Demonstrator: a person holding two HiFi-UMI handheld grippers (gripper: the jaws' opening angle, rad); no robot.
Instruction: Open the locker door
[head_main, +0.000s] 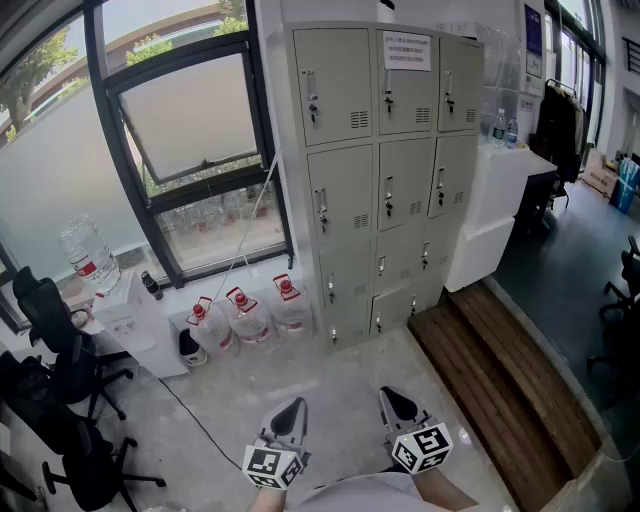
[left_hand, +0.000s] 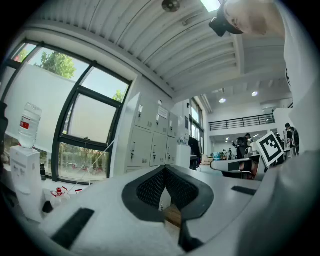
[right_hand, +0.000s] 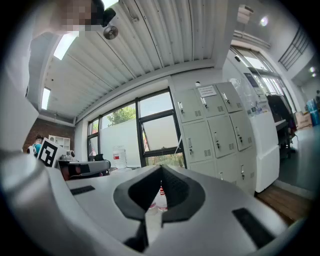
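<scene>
Lockers (head_main: 385, 170) stand against the far wall, a grey bank three columns wide, just right of the window (head_main: 190, 150). Every door in view sits flush and closed, each with a small handle. A white notice (head_main: 406, 51) is on the top middle door; its print is too small to read.

Left gripper (head_main: 293, 412) and right gripper (head_main: 393, 402) are low in the head view, side by side, well apart from the lockers and touching nothing. Each gripper's own view shows its ribbed pads meeting at the tips, with nothing between them.

Three red-capped water jugs (head_main: 245, 315) stand on the floor at the foot of the lockers' left side. A wooden step (head_main: 500, 370) runs along the right.
</scene>
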